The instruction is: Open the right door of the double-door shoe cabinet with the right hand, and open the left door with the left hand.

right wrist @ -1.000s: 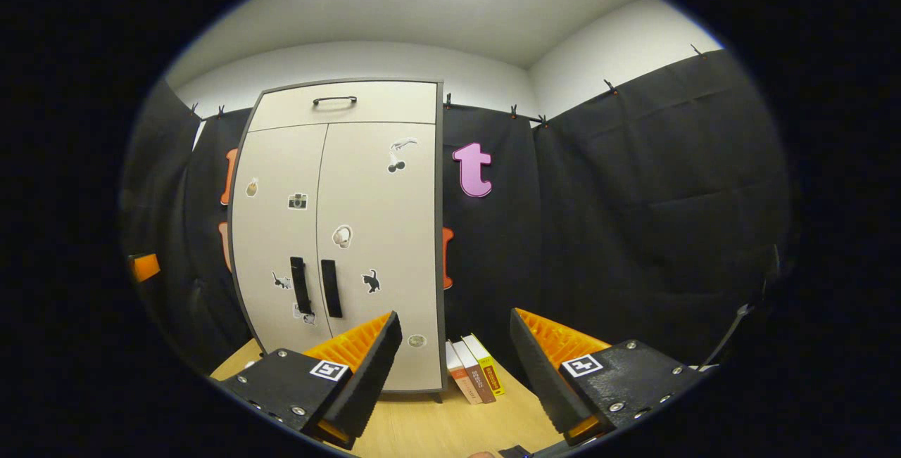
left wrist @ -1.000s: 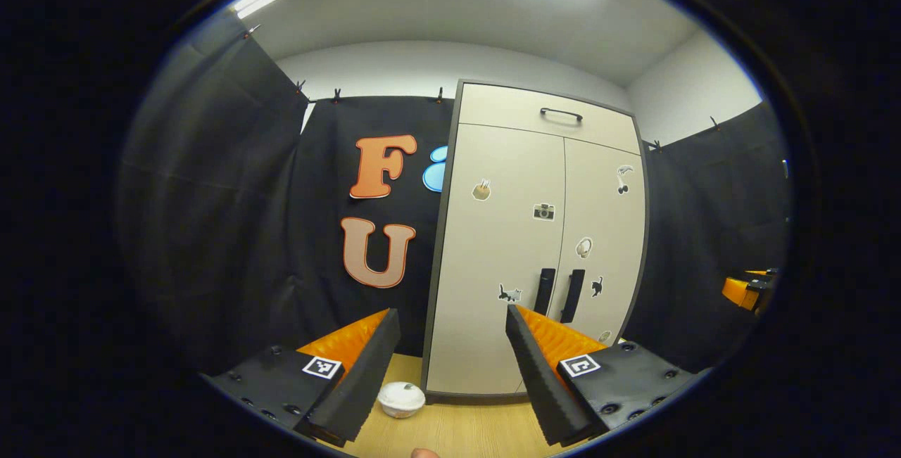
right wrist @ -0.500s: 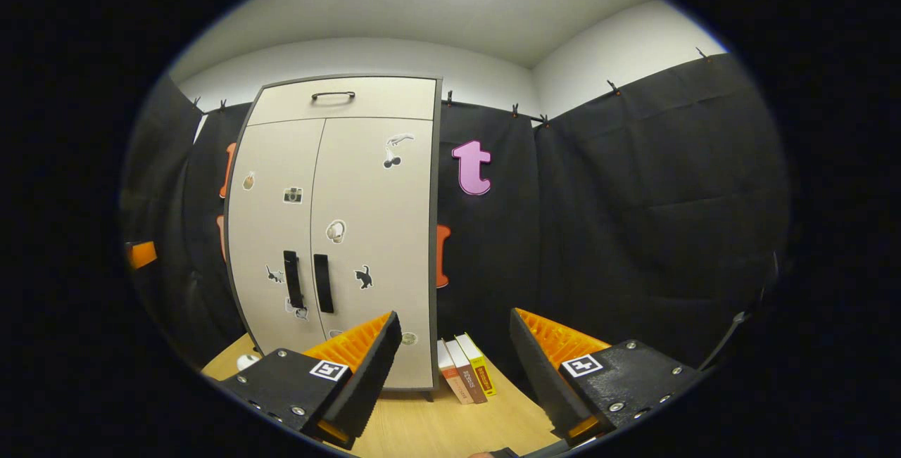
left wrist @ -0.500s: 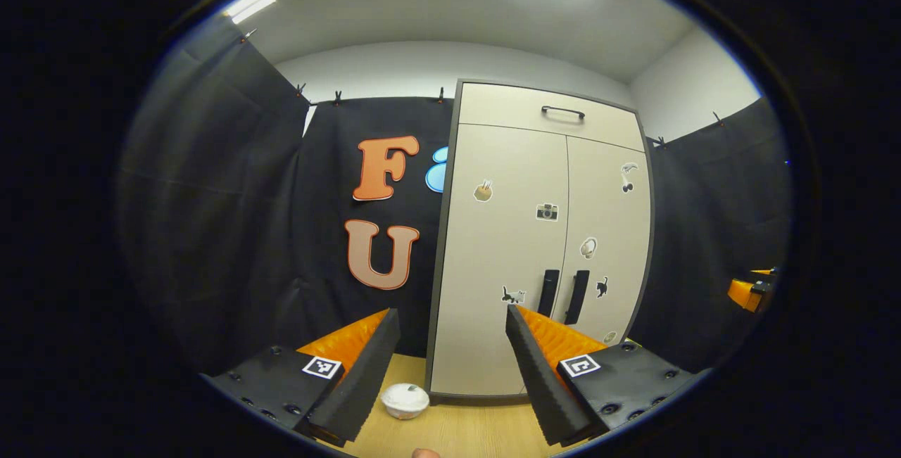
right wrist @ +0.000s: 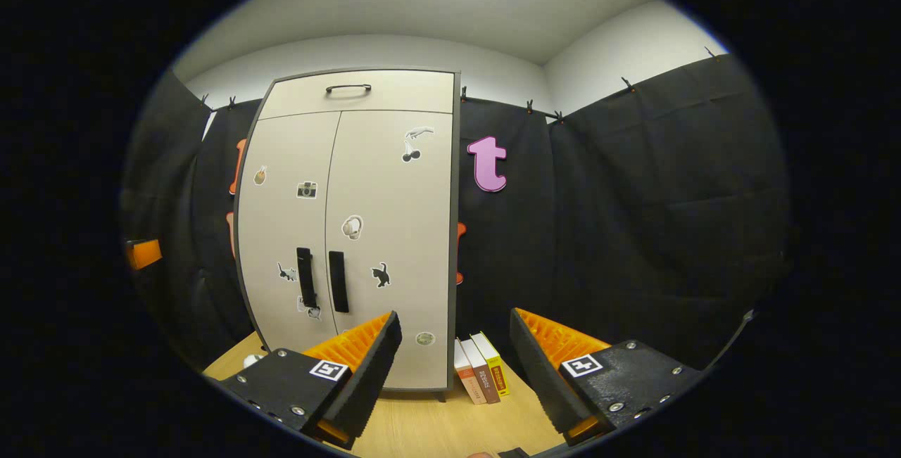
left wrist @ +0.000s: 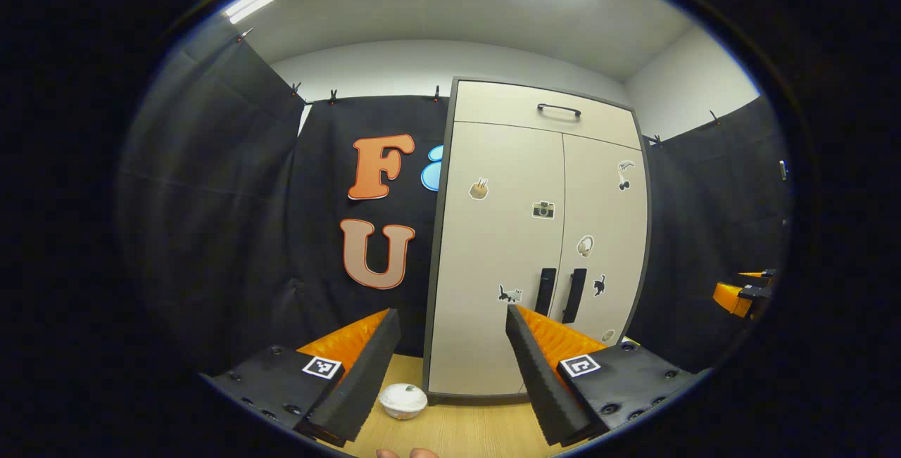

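shoe cabinet point(left wrist: 493, 268): upright on the desk point(left wrist: 457, 426), both doors closed
door handles point(right wrist: 322, 281): side by side at the centre seam, untouched
left claw point(left wrist: 450, 359): fingers wide apart, empty, short of the cabinet
right claw point(right wrist: 454, 363): fingers wide apart, empty, short of the cabinet
white bowl point(left wrist: 402, 399): on the desk, near cabinet's left corner
books point(right wrist: 482, 376): leaning beside the cabinet's right side

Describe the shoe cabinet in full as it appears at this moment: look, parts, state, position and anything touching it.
The shoe cabinet is tall, pale beige with a dark frame, standing upright on the wooden floor against the black cloth wall. A top panel carries a horizontal dark handle. Below it, the left door and right door are both shut, each with a vertical dark handle by the centre seam and small stickers. Books stand beside its right side, a white bowl near its left corner. Nothing grips it.
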